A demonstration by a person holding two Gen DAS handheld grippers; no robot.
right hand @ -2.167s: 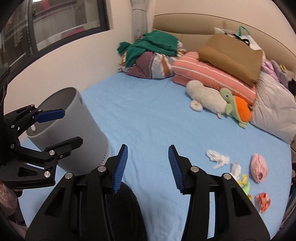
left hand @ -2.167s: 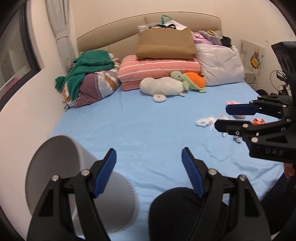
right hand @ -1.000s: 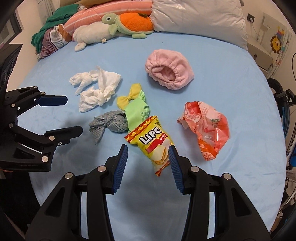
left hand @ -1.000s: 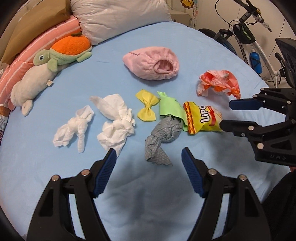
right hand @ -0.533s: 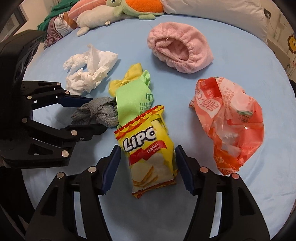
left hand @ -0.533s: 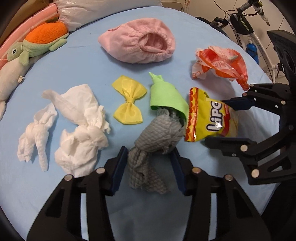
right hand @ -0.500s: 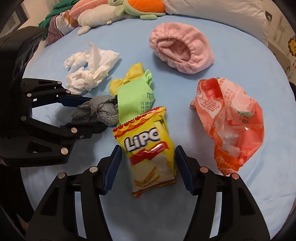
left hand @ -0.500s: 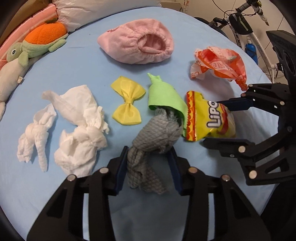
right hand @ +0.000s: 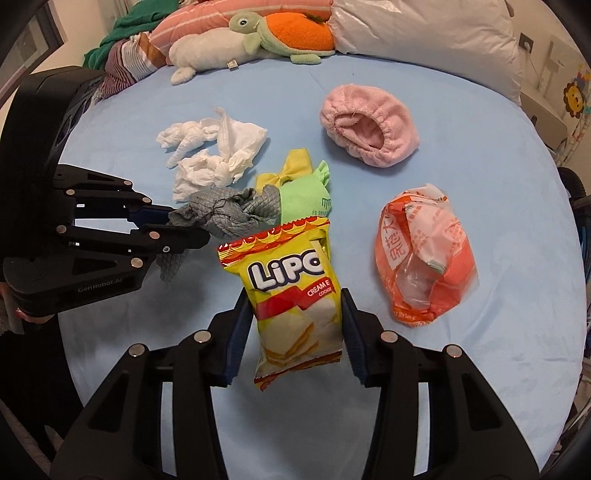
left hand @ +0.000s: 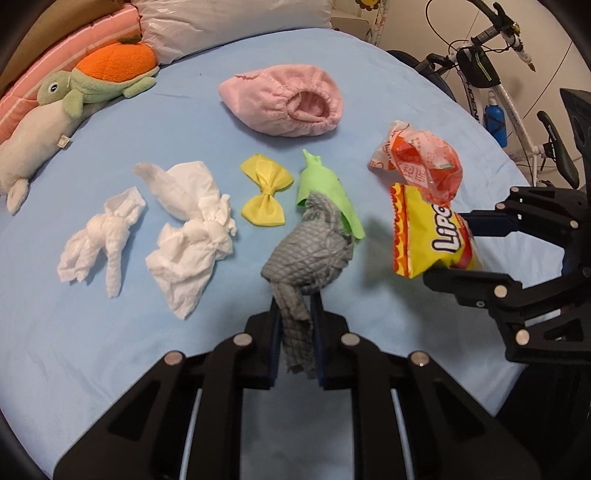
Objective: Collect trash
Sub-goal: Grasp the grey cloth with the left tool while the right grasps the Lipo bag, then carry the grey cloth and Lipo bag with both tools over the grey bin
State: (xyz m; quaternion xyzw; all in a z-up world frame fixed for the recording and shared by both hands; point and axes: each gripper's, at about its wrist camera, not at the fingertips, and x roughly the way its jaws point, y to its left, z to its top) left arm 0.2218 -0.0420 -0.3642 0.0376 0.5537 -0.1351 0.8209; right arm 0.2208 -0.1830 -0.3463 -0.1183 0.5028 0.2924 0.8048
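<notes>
Since half a second ago: left gripper (left hand: 295, 325) clenched on grey rag (left hand: 308, 251), right gripper (right hand: 291, 332) on Lipo wrapper (right hand: 291, 291), both lifted off the bed. Remaining beside pink cap (right hand: 369, 125): tissues (right hand: 218, 155), yellow bow (left hand: 264, 195), green wrapper (right hand: 306, 195), orange bag (right hand: 424, 254). Nothing binned yet.

My bed (left hand: 388, 74) wears a blue sheet. At the upper middle of my left view lies a pink cap (left hand: 284, 103), opening toward me. Below it, in a row at mid-frame: two white tissue wads (left hand: 188, 229), a yellow bow (left hand: 264, 195), a green wrapper (left hand: 325, 184), and to the right an orange bag (left hand: 424, 158). At the upper left, a turtle toy (left hand: 96, 79) and a white plush (left hand: 33, 144) rest against pillows (left hand: 221, 22).
</notes>
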